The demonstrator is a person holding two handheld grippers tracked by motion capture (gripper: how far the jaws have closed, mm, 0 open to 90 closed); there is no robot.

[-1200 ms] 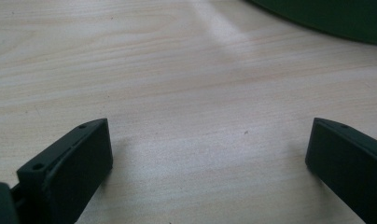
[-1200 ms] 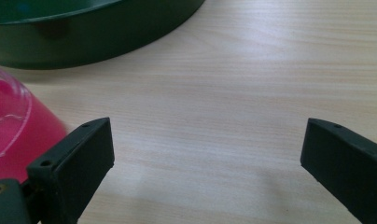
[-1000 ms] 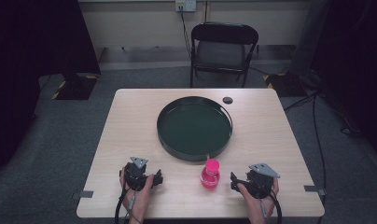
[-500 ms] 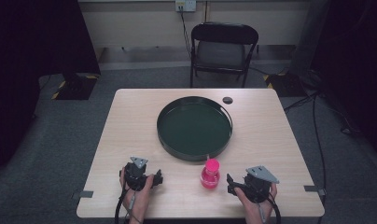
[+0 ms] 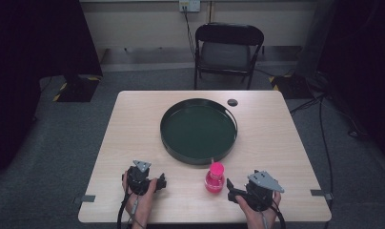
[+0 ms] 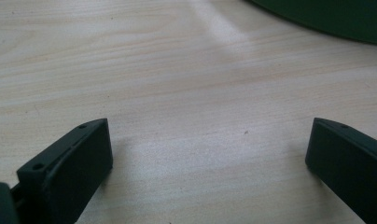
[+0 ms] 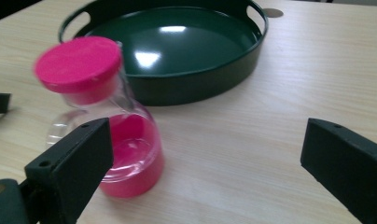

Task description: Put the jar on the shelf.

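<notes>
Right gripper (image 5: 231, 189) fingers spread wide just right of the clear glass flask of pink liquid with pink cap (image 5: 214, 177), left gripper (image 5: 160, 181) fingers released over the pale wooden surface (image 5: 133, 129), round dark-green tray (image 5: 198, 130) beyond

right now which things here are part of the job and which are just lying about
In the job:
pink flask, near the right gripper, whose jaws stand open
green tray, just behind the flask

Lying about:
small dark disc on the table
folding chair behind the table
</notes>
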